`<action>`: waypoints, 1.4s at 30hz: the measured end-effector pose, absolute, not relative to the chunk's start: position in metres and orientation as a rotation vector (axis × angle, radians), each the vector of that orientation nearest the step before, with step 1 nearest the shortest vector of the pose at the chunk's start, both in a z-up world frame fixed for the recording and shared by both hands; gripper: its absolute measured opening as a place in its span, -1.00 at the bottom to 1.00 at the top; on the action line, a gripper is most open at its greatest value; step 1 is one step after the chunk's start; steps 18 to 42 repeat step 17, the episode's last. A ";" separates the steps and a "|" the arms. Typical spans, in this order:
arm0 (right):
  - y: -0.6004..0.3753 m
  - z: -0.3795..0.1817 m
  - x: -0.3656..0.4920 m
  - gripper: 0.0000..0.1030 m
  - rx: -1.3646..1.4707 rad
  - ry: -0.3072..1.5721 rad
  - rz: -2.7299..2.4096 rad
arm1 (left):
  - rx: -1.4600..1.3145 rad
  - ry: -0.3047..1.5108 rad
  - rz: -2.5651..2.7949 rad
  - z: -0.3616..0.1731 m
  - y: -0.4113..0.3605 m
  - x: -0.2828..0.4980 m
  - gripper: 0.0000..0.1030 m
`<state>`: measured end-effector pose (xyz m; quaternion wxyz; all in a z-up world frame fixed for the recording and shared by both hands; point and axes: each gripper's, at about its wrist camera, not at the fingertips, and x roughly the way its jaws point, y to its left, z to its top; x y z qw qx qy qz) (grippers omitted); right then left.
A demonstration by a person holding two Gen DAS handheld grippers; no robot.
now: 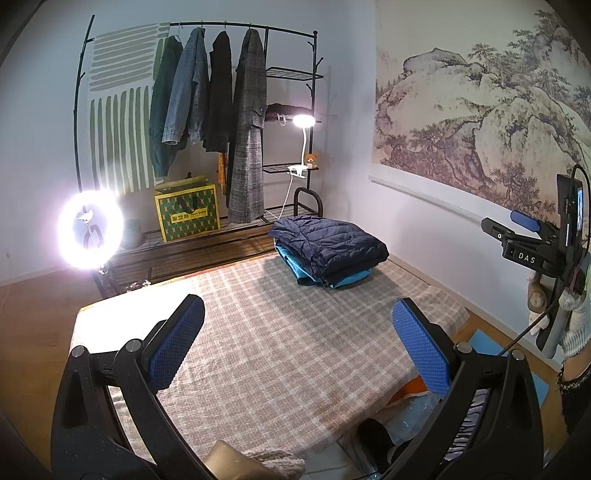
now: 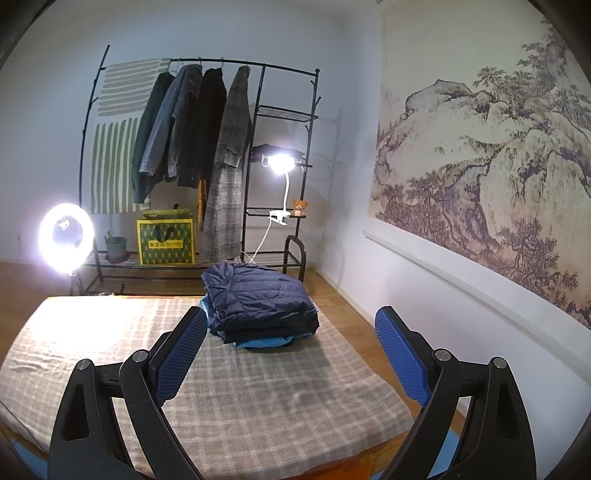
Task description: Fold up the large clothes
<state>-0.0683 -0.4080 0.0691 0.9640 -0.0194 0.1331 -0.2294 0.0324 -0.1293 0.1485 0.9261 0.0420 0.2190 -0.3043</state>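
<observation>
A folded navy puffer jacket (image 1: 328,245) lies on top of a folded blue garment (image 1: 351,281) at the far right corner of the plaid-covered bed (image 1: 277,332). The stack also shows in the right wrist view (image 2: 260,301), on the bed (image 2: 258,398). My left gripper (image 1: 297,343) is open and empty, held above the bed's near part. My right gripper (image 2: 291,354) is open and empty, just short of the stack; it also shows at the right edge of the left wrist view (image 1: 524,229).
A black clothes rack (image 1: 236,27) with several hanging coats (image 1: 247,129) stands at the far wall, with a yellow-green box (image 1: 188,212) beneath. A bright ring light (image 1: 90,230) stands left. A clip lamp (image 1: 303,122) shines on the rack shelves. A landscape scroll (image 1: 480,122) covers the right wall.
</observation>
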 end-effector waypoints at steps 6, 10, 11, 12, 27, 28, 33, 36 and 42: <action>-0.409 0.068 -0.068 0.79 -0.044 0.272 -0.462 | 0.085 0.448 -0.623 0.149 -0.130 0.032 1.00; -0.411 0.067 -0.068 0.79 -0.044 0.274 -0.461 | 0.091 0.442 -0.626 0.148 -0.128 0.033 1.00; -0.411 0.067 -0.068 0.79 -0.044 0.274 -0.460 | 0.095 0.438 -0.627 0.147 -0.127 0.034 1.00; -0.412 0.067 -0.068 0.79 -0.043 0.276 -0.460 | 0.099 0.430 -0.629 0.146 -0.125 0.035 1.00; -0.418 0.065 -0.066 0.79 -0.038 0.280 -0.455 | 0.114 0.412 -0.613 0.140 -0.127 0.029 1.00; -0.418 0.065 -0.066 0.79 -0.038 0.280 -0.455 | 0.114 0.412 -0.613 0.140 -0.127 0.029 1.00; -0.418 0.065 -0.066 0.79 -0.038 0.280 -0.455 | 0.114 0.412 -0.613 0.140 -0.127 0.029 1.00; -0.418 0.065 -0.066 0.79 -0.038 0.280 -0.455 | 0.114 0.412 -0.613 0.140 -0.127 0.029 1.00; -0.418 0.065 -0.066 0.79 -0.038 0.280 -0.455 | 0.114 0.412 -0.613 0.140 -0.127 0.029 1.00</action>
